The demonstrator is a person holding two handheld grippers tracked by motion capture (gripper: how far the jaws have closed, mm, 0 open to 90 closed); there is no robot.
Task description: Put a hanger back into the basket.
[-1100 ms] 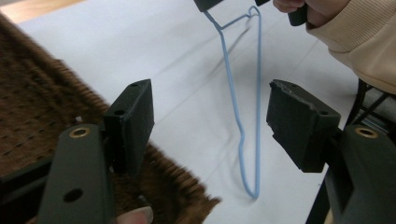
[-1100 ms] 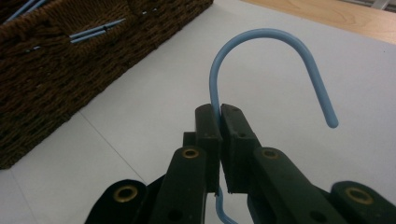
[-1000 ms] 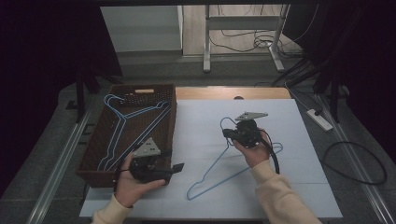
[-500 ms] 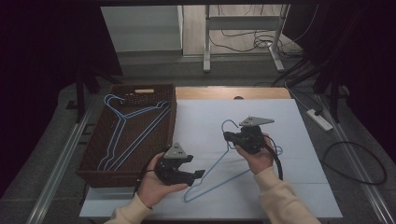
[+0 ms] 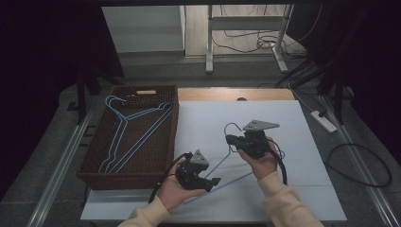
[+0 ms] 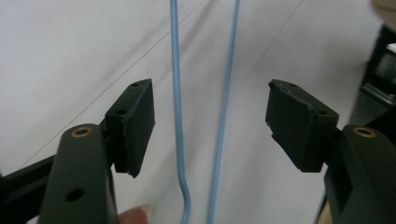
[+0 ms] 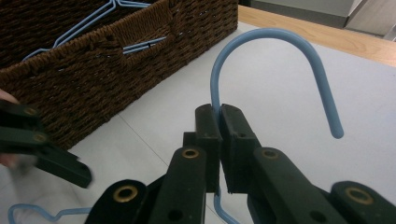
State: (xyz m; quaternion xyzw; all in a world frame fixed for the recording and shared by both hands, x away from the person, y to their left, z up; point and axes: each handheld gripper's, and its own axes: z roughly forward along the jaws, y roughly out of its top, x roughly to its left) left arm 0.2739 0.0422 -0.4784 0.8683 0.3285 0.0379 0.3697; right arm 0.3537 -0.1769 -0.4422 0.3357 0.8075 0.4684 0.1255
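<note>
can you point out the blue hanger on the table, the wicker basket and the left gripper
blue hanger (image 7: 273, 35), right gripper view, top of its hook
wicker basket (image 5: 130, 180), high view, near wall
left gripper (image 6: 210, 123), left gripper view, midway between its open jaws, which straddle the hanger's wires

Open white counter (image 5: 293, 142) is seen to the right of and beyond the right gripper (image 5: 230, 139). The left side is bounded by the brown wicker basket (image 5: 176, 124), whose wall stands just beside the left gripper (image 5: 213, 181). The middle of the counter is crossed by the blue hanger (image 5: 222, 163), pinched at its neck by the right gripper's fingers (image 7: 208, 128). Two hanger wires (image 6: 176, 93) are seen running through the wide gap between the left gripper's fingers (image 6: 135, 123), untouched on either side.
</note>
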